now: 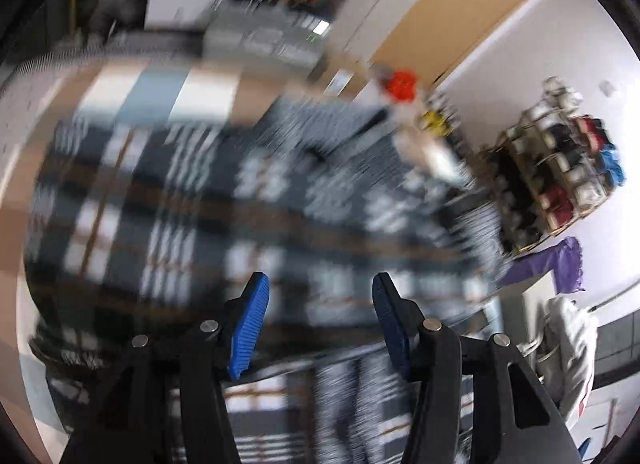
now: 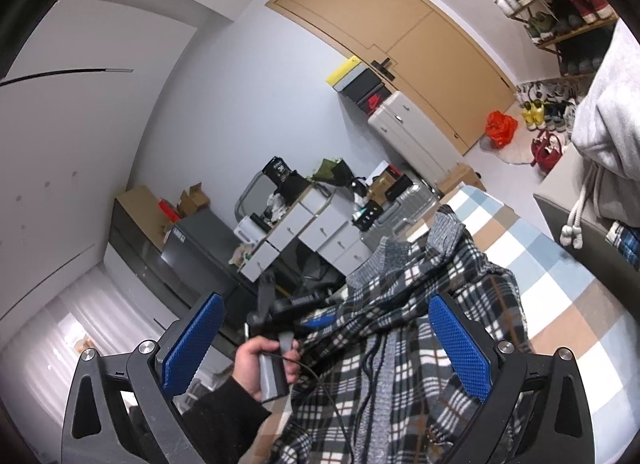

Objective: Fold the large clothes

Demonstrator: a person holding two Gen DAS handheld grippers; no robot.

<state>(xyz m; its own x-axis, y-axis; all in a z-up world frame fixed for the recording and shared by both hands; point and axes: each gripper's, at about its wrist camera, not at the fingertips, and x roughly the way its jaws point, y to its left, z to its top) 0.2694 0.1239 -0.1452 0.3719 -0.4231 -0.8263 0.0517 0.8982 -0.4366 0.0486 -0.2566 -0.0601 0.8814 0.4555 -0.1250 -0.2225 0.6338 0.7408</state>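
In the left wrist view the picture is smeared by motion. The left tool (image 1: 320, 292) sits at the bottom centre, its two blue pads parted with nothing between them, released. Behind and below it, filling the middle of the frame, lies the plaid garment (image 1: 248, 200), dark with white and tan checks. A shoe rack (image 1: 556, 172) stands at the right against a white wall, with a purple cloth (image 1: 552, 260) just below it.

In the right wrist view the right tool (image 2: 324, 340) spans the lower frame, its blue pads standing wide and gripping nothing. The plaid garment (image 2: 404, 348) lies rumpled between and beyond them on a checked bedcover (image 2: 560, 296). At lower centre the person's left hand (image 2: 260, 364) holds the handle of the left tool (image 2: 320, 318), whose blue tips sit at the garment's edge; contact is unclear.
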